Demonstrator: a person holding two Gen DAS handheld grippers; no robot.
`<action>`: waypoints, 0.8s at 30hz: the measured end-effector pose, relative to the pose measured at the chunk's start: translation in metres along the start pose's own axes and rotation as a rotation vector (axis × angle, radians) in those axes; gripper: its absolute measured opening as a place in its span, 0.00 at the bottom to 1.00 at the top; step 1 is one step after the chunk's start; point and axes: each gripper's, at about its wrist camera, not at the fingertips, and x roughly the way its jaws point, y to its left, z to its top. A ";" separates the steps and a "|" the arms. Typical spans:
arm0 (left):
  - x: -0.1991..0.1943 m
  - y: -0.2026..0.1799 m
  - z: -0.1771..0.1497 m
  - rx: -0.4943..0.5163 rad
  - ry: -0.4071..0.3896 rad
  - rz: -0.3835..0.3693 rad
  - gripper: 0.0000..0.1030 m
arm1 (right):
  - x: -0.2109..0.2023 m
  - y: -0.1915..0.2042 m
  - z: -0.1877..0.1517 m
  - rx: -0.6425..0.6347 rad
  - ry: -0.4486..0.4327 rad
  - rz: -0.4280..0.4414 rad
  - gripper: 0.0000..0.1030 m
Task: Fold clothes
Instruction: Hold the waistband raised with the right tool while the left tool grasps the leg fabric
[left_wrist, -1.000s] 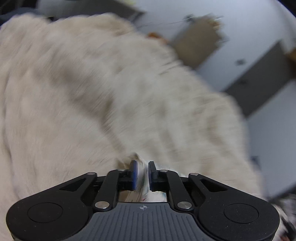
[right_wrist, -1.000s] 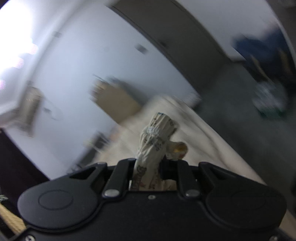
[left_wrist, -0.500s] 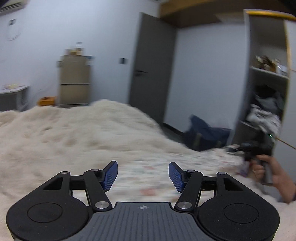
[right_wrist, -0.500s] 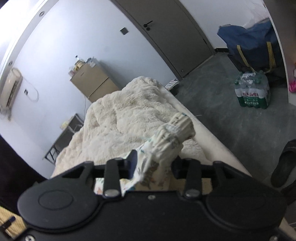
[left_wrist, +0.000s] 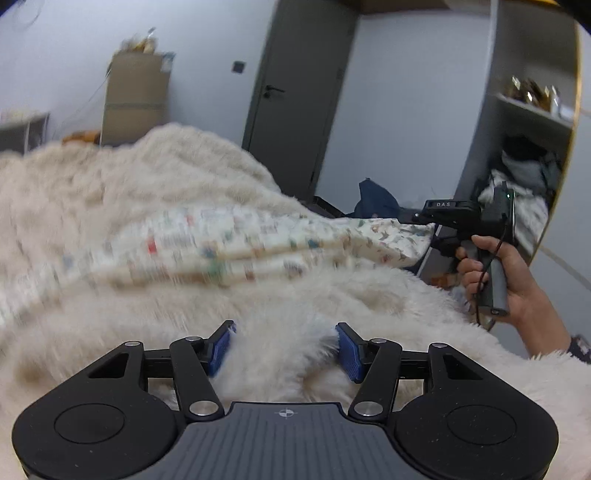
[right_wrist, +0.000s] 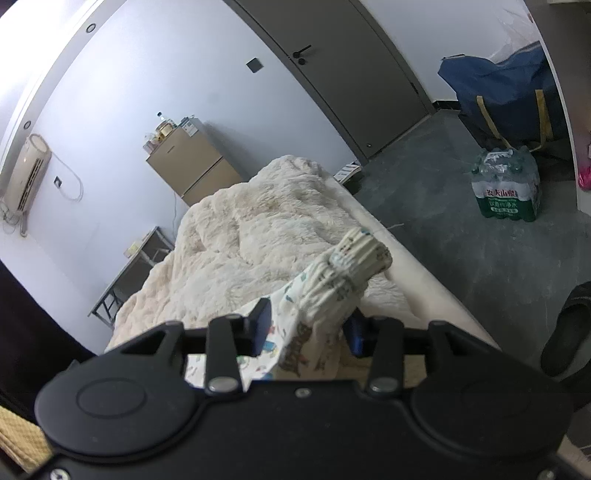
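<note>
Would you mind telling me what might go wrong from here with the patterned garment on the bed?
One end of the patterned garment is bunched between the jaws of the right gripper. Whether the pads press on it is unclear, so it may slip and unfold.
The left gripper, jaws opening with nothing between them, sits over the fluffy blanket and might pinch fur instead of cloth.

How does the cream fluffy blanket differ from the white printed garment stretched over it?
The cream fluffy blanket is plain and shaggy, while the white printed garment is smooth with small coloured prints. The blanket covers most of the bed, whereas the garment is a narrower strip across it. The blanket lies heaped; the garment's end is raised and bunched. Both are pale, soft fabric.
</note>
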 end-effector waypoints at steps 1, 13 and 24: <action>-0.010 -0.003 0.019 0.085 -0.033 0.076 0.62 | 0.000 0.002 0.000 -0.003 0.000 0.003 0.41; 0.059 0.008 -0.023 0.087 0.095 0.073 0.70 | -0.005 0.007 -0.003 -0.008 -0.001 -0.001 0.42; 0.043 -0.019 -0.046 0.142 0.137 0.087 0.63 | -0.006 0.011 -0.004 -0.008 0.005 0.017 0.46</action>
